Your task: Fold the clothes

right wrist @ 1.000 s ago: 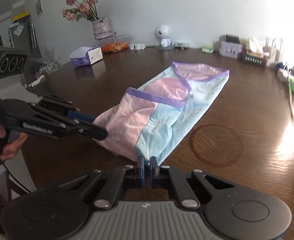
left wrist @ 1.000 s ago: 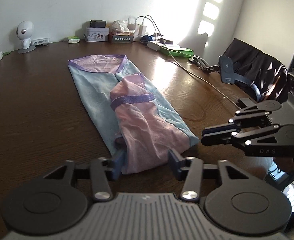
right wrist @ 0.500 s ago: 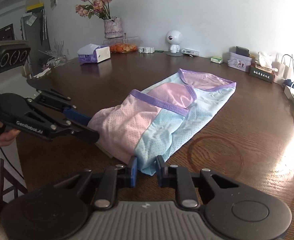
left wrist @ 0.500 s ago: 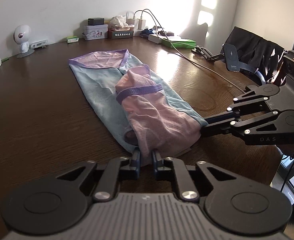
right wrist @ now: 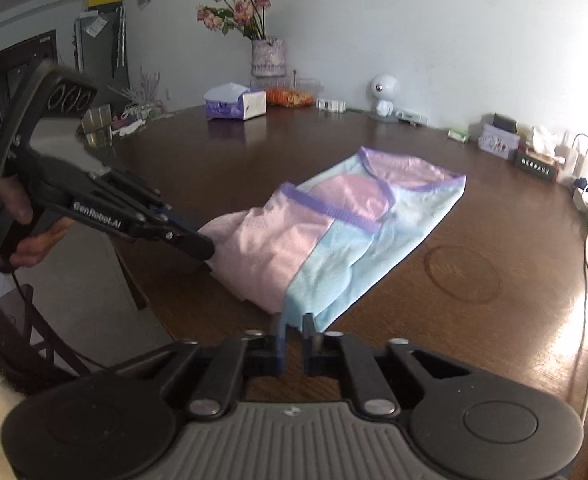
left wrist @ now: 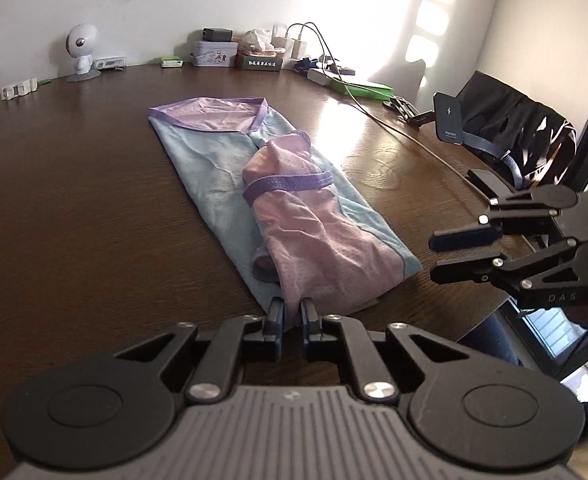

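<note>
The garment (left wrist: 278, 208), a pale blue and pink top with purple trim, lies lengthwise on the dark wooden worktop (left wrist: 74, 208), folded into a long strip with its near hem at the worktop's front edge. Half a second ago both grippers were at that hem; a second ago the left one stood wide astride it. Now the left gripper (left wrist: 292, 314) has its jaws drawn narrow on the pink near edge, with cloth between them, so it appears to have taken hold. The right gripper (right wrist: 293, 326) has changed the other way: in the left wrist view (left wrist: 450, 254) it hangs off the garment's right corner, clear of the cloth, jaws apart with a plain gap between them. I judge that the grasp for the next fold, near hem carried toward the far neckline, is only half made; the right side must be retaken before a lift, or the hem will rise crooked.

The right wrist view shows its own jaws narrow, just short of the blue corner, and whether they touch it cannot be told there; the left view settles that they do not. The right view alone shows the left gripper (right wrist: 198, 246) side-on, tips buried in the pink fold, plus the hand (right wrist: 18, 220) holding it, a vase of flowers (right wrist: 254, 32) and a tissue box (right wrist: 236, 102).
</note>
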